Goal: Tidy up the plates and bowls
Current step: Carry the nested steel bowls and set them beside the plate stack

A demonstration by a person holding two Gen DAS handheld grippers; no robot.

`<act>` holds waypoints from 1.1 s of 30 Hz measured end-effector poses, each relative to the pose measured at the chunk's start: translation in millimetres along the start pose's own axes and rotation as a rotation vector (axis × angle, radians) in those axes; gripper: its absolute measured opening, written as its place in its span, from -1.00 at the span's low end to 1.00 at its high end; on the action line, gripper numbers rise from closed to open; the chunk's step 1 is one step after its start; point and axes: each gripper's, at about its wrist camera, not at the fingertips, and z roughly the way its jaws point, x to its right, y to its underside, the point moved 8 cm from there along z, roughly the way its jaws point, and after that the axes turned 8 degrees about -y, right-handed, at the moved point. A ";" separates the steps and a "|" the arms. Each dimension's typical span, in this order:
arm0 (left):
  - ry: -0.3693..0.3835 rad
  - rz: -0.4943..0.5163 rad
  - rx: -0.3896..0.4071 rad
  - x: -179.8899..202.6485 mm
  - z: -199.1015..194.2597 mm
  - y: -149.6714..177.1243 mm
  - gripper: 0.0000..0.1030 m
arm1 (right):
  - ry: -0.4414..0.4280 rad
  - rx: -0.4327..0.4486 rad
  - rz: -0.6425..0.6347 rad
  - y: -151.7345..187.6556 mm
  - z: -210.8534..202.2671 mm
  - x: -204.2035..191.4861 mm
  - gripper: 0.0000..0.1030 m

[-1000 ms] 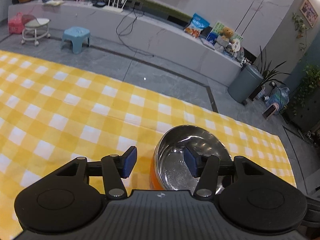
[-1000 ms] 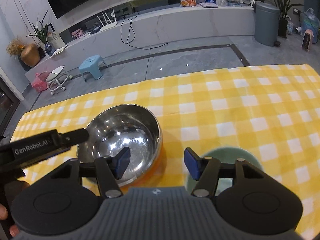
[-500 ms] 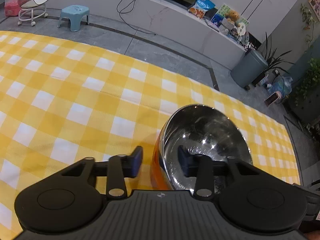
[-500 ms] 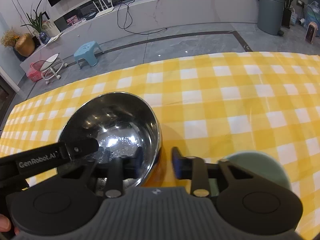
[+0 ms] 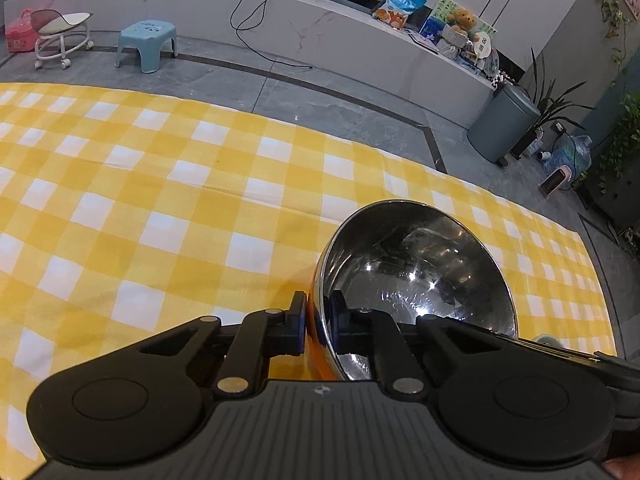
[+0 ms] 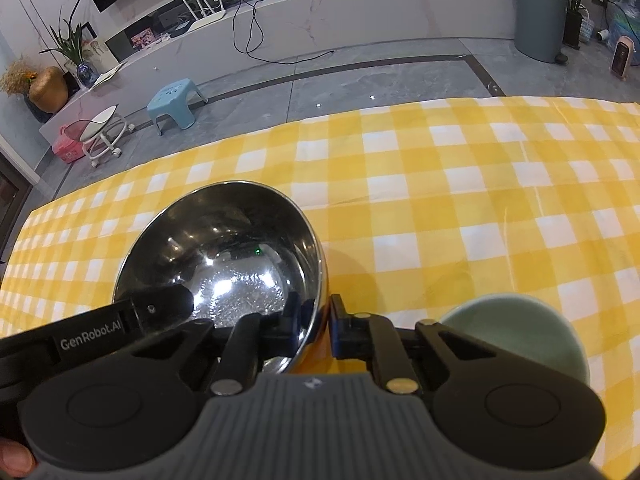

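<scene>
The bench cloth (image 5: 160, 208) is checked in yellow and white. The bowl (image 6: 224, 256) is mirror-bright steel inside and orange outside. The second bowl (image 6: 516, 328) is pale green. Both tongs, left (image 5: 318, 320) and right (image 6: 316, 322), are black with dark blue pads (image 5: 298, 316). The stool (image 5: 147, 42) is light blue, the bin (image 5: 502, 124) grey-blue, the floor (image 5: 320, 96) grey with a dark stripe.

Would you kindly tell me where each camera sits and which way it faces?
Left wrist: rides the left gripper, facing forward over the steel bowl; its jaws clamp the bowl's left rim.
Right wrist: rides the right gripper, facing the bowl and a green bowl; jaws clamp the right rim.
Shared: steel bowl, checked tablecloth.
</scene>
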 end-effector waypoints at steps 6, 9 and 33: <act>-0.005 -0.002 0.012 -2.0 -27.6 2.0 -0.77 | -0.028 -0.007 0.013 5.5 -20.6 -9.0 -0.77; -0.012 0.001 0.017 -0.6 -47.4 5.6 -0.77 | -0.039 -0.005 0.012 10.8 -38.6 -15.7 -0.78; -0.008 0.001 -0.056 34.0 -207.2 88.4 -0.75 | -0.120 -0.056 0.031 116.0 -233.2 -29.0 -0.77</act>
